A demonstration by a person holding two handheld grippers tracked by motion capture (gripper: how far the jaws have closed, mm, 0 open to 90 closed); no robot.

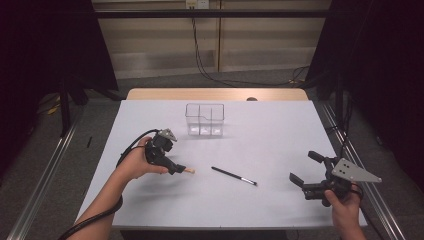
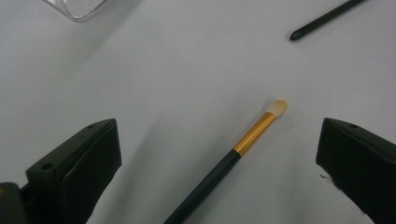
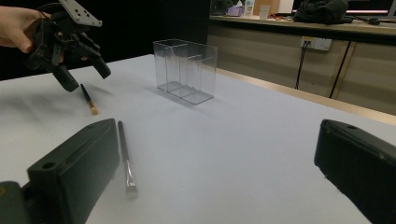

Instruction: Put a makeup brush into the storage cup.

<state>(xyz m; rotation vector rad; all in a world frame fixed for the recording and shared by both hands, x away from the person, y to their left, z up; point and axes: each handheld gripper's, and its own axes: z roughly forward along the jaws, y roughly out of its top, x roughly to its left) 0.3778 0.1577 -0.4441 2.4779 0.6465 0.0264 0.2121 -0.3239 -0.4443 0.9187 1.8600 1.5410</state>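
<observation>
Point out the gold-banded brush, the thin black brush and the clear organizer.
Gold-banded brush (image 2: pixel 254 134), left gripper view, on its gold band.
Thin black brush (image 1: pixel 231 175), high view, mid-handle.
Clear organizer (image 3: pixel 196 70), right gripper view, on its front wall.

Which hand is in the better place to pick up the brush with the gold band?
Left. The left gripper is open directly over the gold-banded brush, which lies between its jaws. The right gripper is far across the table.

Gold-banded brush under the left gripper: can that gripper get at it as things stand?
Probably yes. The left gripper is open, the brush lies flat between its jaws, and nothing blocks it.
</observation>
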